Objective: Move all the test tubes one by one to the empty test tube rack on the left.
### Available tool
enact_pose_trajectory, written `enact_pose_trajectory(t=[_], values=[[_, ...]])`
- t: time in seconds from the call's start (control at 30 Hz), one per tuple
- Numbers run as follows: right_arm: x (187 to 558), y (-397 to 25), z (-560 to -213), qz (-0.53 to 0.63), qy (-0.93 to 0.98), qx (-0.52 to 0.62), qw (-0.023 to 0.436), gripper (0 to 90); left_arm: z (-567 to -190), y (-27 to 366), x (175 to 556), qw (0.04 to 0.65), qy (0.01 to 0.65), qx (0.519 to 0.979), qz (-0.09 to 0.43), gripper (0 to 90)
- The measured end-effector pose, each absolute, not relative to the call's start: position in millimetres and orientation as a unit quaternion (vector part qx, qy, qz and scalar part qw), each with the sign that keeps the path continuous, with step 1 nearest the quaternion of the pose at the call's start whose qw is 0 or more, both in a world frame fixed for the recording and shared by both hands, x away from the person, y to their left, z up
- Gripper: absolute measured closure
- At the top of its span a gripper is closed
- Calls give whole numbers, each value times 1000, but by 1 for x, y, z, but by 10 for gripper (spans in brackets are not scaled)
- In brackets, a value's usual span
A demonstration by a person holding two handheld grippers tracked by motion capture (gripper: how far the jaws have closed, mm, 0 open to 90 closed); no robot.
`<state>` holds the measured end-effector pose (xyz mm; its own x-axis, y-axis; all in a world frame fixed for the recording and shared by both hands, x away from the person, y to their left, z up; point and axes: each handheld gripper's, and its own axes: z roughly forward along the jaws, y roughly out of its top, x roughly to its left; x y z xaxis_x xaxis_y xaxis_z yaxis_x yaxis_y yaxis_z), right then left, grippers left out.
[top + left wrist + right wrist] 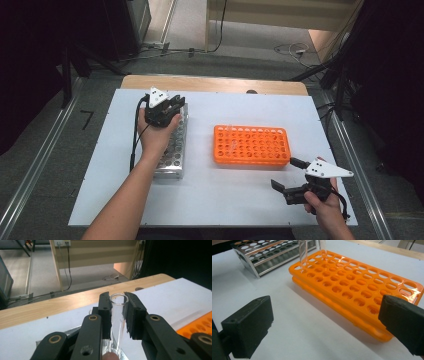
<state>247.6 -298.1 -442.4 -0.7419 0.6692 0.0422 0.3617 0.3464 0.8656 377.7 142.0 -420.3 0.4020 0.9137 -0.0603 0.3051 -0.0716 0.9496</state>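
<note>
A clear glass test tube (117, 312) stands upright between the two black jaws of the left gripper (117, 315), its open rim level with the jaw tips. The jaws are closed narrowly on the tube, one pad against each side. Its lower end runs down toward the metal rack (175, 150), seen as a strip of bright metal beneath the jaws; whether the foot of the tube sits in a hole cannot be told.

In the high view the left gripper (167, 111) sits over the far end of that metal rack, on the left half of the white table (225, 190). The person's left hand (155, 132) wraps the gripper body, and the forearm comes in from the near edge.

The orange rack (252, 145) lies near the centre of the table, well apart from the metal rack, to its right. Two clear tubes (303, 252) stand in holes at its far left corner, as the right gripper view shows; the other holes in sight are open.

The right gripper (282, 187) is near the right front corner of the table, just near of the orange rack and not touching it. Its jaws stand wide apart with nothing between them. The right hand (322, 205) grips it from the near side.
</note>
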Motion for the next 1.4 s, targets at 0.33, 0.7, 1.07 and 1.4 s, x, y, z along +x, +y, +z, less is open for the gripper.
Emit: enact_pose_trajectory(t=[0.33, 0.7, 1.07, 1.4], values=[[248, -298, -442, 472, 805, 320, 163, 0, -426, 138, 380, 475, 469, 687, 286, 755], [248, -297, -443, 471, 806, 320, 164, 0, -429, 138, 385, 448, 488, 704, 257, 739], [247, -296, -443, 470, 807, 318, 162, 0, -421, 141, 383, 457, 494, 701, 235, 623], [248, -292, -442, 473, 807, 316, 160, 0, -409, 142, 362, 490, 488, 689, 219, 217]])
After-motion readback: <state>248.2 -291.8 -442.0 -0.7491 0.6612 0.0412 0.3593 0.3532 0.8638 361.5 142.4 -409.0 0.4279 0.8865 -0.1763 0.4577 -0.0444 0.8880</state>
